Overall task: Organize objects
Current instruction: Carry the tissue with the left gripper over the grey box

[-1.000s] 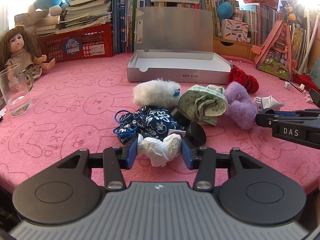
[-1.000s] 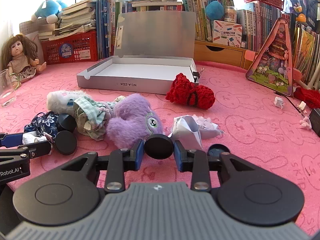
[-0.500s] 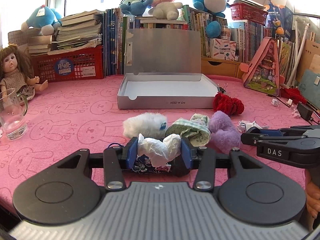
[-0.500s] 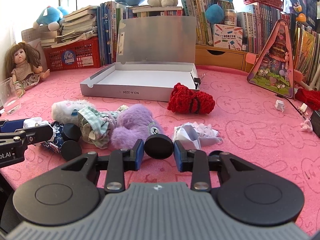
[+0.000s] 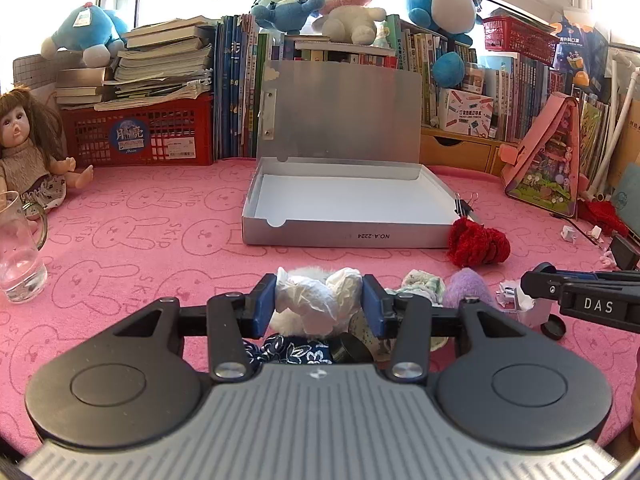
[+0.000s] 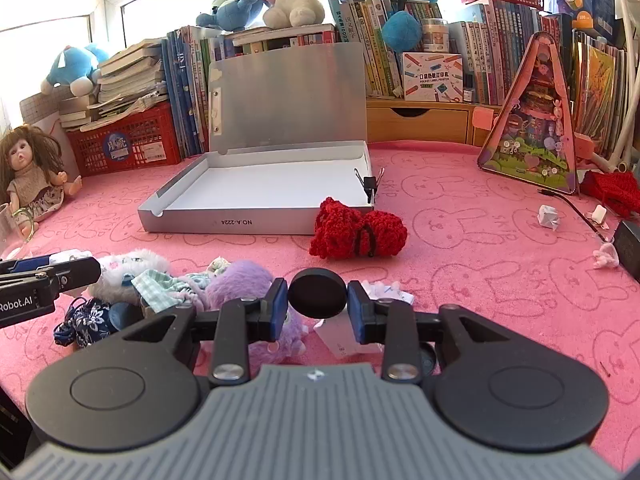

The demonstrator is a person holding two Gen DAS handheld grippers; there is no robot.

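My left gripper (image 5: 319, 304) is shut on a crumpled white paper ball (image 5: 316, 300), held above the pile of small items. My right gripper (image 6: 317, 298) is shut on a black round disc (image 6: 317, 293), held above the pink cloth. An open silver box (image 5: 344, 236) with its lid up stands ahead, also in the right wrist view (image 6: 256, 222). Below lie a white fluffy toy (image 6: 128, 266), a blue floral pouch (image 6: 90, 316), a green checked cloth (image 6: 160, 290), a purple plush (image 6: 240, 286) and a red knitted piece (image 6: 358, 234).
A glass mug (image 5: 18, 248) and a doll (image 5: 28, 148) stand at the left. A red crate (image 5: 140, 134), books and plush toys line the back. A pink triangular toy house (image 6: 534, 124) stands at the right. Crumpled white paper (image 6: 548, 216) lies near it.
Both grippers have risen with their objects; the left lifted the paper ball off the pile, and the box now appears more from above.
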